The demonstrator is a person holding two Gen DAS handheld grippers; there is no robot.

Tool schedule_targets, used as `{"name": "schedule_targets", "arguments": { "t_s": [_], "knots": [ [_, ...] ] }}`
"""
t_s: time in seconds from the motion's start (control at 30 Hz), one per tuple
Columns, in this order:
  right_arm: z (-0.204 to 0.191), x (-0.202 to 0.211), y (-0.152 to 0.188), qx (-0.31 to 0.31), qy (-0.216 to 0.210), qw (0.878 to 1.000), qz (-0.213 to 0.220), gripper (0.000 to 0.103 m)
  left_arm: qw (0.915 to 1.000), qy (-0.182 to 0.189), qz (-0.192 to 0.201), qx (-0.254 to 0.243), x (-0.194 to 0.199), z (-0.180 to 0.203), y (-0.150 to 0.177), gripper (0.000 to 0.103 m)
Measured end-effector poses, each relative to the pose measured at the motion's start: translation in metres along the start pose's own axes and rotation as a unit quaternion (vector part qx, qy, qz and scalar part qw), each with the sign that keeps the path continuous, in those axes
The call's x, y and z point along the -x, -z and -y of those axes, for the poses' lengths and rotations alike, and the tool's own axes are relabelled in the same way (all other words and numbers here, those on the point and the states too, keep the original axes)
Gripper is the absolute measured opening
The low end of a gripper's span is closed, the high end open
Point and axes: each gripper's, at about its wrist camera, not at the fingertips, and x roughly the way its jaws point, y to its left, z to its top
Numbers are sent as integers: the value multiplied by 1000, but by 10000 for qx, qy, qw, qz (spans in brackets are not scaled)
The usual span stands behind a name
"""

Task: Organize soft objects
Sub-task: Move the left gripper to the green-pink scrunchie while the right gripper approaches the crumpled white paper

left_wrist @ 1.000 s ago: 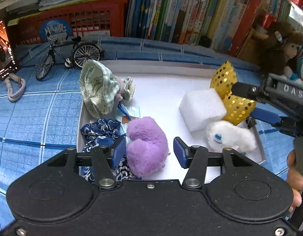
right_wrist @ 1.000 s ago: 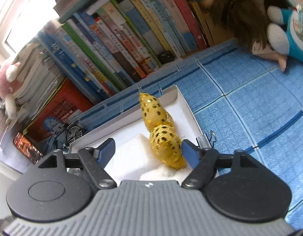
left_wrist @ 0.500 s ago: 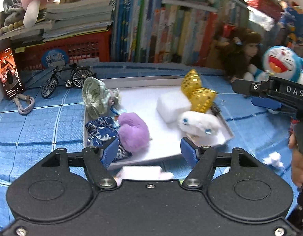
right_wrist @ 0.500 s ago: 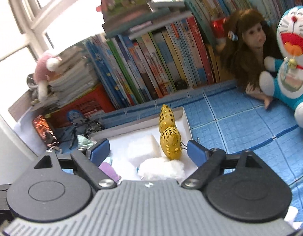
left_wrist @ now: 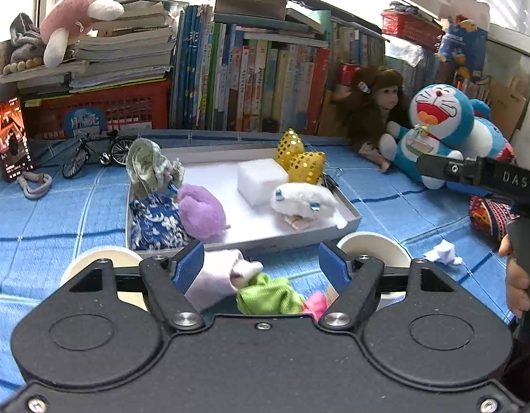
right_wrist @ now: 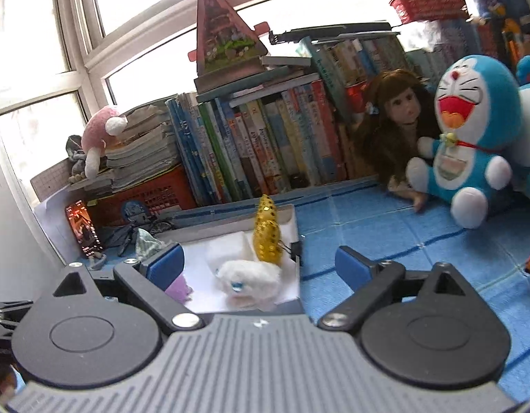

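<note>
Pads of the left tool are spread, having just been opening, and nothing is pinched; a white sock, a green cloth and a pink scrap lie loose between and under them on the blue tabletop, just in front of the tray. The right tool has likewise just been opening and is spread wide and empty, seen over the tray's near corner. Six soft things are already set in the tray: patterned cloth bundles, a purple puff, a foam block, a gold sequin piece and a white plush. One loose item should probably be chosen next, likely the sock. The pads should be lowered around its bulk and closed firmly, since soft fabric compresses and may slip. The bare middle of the tray is best used for placement, so that nothing already stowed is displaced.
</note>
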Motion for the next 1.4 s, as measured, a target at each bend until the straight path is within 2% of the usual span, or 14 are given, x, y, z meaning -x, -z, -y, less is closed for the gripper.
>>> {"name": "schedule_targets", "arguments": {
  "t_s": [0.1, 0.37, 0.47, 0.53, 0.6, 0.77, 1.0, 1.1, 1.4],
  "knots": [
    [1, 8, 12, 177, 152, 9997, 91, 99, 9999, 52, 49, 80, 6, 1, 13, 72],
    [4, 29, 44, 529, 389, 9971, 384, 101, 9993, -86, 353, 37, 15, 8, 44, 72],
    [4, 32, 55, 639, 489, 9956, 470, 101, 9986, -129, 514, 6, 18, 11, 54, 72],
    [6, 34, 61, 689, 574, 9946, 517, 101, 9970, -127, 760, 15, 22, 13, 62, 72],
    [8, 35, 67, 714, 717, 9931, 596, 102, 9953, -140, 960, -1, 24, 13, 69, 72],
    [20, 40, 87, 607, 1095, 9890, 782, 102, 9941, -201, 1041, 206, 20, 10, 82, 72],
    [37, 32, 102, 561, 1566, 9845, 556, 102, 9944, -291, 987, 241, 9, 8, 94, 70],
    [44, 27, 101, 551, 1733, 9822, 480, 102, 9952, -249, 904, 298, 2, 7, 97, 65],
    [60, 9, 94, 368, 1889, 9812, 162, 102, 9952, -163, 839, 487, -11, 7, 98, 63]
  ]
}}
